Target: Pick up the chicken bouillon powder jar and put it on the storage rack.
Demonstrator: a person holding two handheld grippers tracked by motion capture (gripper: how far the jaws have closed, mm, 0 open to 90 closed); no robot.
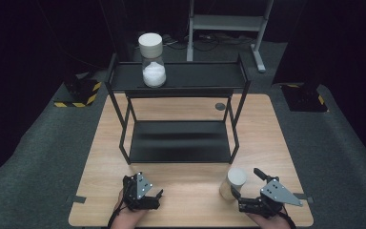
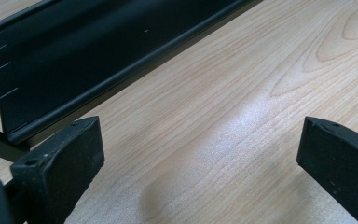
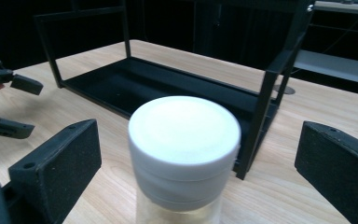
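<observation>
- Standing on the tabletop [image 1: 186, 191], a white-lidded jar [image 1: 232, 183] is seen just before the black rack [image 1: 178, 143], beside the right gripper [image 1: 250, 190].
- Left gripper [image 2: 200, 154]: jaws spread, nothing held, near the rack.
- Right gripper view: jar between parted jaws, untouched.

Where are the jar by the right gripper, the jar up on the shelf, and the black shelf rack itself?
Near jar [image 3: 184, 126]: right gripper view, on its white lid.
Shelf jar [image 1: 153, 74]: high view, on the white contents in its glass body.
Black rack [image 1: 195, 75]: high view, on a bare part of its top shelf.
</observation>
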